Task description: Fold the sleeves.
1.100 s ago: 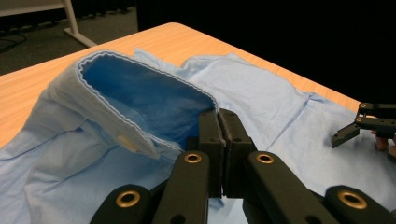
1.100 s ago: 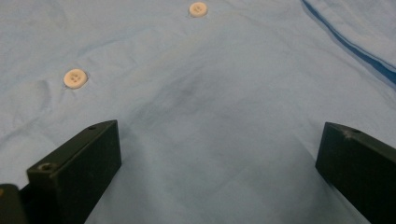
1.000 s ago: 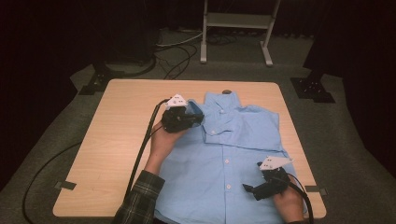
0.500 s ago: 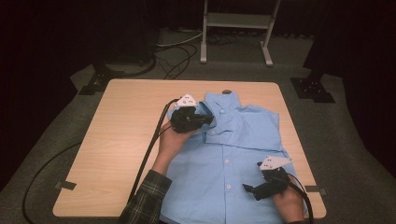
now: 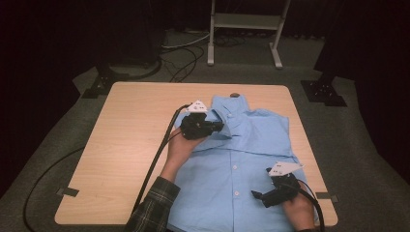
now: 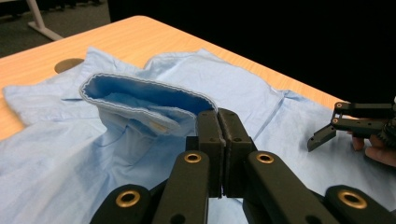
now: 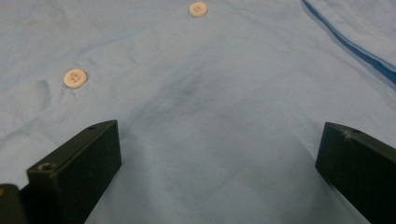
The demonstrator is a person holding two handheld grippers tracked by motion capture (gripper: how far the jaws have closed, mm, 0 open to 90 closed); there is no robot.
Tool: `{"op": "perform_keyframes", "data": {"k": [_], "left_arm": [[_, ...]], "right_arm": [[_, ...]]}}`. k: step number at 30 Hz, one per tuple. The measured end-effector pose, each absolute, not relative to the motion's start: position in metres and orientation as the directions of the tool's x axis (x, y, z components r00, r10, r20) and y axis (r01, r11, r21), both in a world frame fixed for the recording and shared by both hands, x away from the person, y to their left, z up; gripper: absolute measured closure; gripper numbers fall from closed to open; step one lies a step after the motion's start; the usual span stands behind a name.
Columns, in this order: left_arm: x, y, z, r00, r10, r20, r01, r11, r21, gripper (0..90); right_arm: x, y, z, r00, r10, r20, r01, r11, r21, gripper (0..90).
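Left gripper view, left claw clenched on soft blue shirt's stitched cuff, right claw released.

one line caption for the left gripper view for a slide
Left gripper, jaws shut on the cuff of a light blue shirt, lifts it off the wooden table.

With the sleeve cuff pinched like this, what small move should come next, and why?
Probably carry the cuff a little further across the shirt and lay it flat. The left gripper is shut on the cuff's edge, lifted off the front, while the right gripper rests open on the lower front.
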State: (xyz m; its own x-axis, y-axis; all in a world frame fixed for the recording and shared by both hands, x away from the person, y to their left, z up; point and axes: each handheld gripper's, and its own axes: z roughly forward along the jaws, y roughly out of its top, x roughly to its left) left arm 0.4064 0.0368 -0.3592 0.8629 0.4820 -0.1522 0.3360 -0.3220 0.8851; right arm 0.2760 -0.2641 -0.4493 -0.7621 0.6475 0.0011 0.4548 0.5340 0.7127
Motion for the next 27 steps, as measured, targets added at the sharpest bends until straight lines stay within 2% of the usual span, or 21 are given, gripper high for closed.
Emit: {"op": "perform_keyframes", "data": {"k": [16, 25, 27], "left_arm": [[0.409, 0.022, -0.385, 0.869, 0.463, -0.175, 0.361, -0.35, 0.865, 88.7], [0.41, 0.02, -0.387, 0.868, 0.464, -0.178, 0.365, -0.353, 0.862, 84.5], [0.41, 0.019, -0.387, 0.87, 0.459, -0.181, 0.366, -0.356, 0.86, 78.2]], "right_arm": [[0.276, -0.264, -0.449, -0.762, 0.648, 0.003, 0.455, 0.533, 0.713, 0.0], [0.276, -0.264, -0.449, -0.762, 0.648, 0.003, 0.456, 0.533, 0.713, 0.0], [0.276, -0.264, -0.449, -0.762, 0.647, 0.003, 0.455, 0.533, 0.713, 0.0]]}}
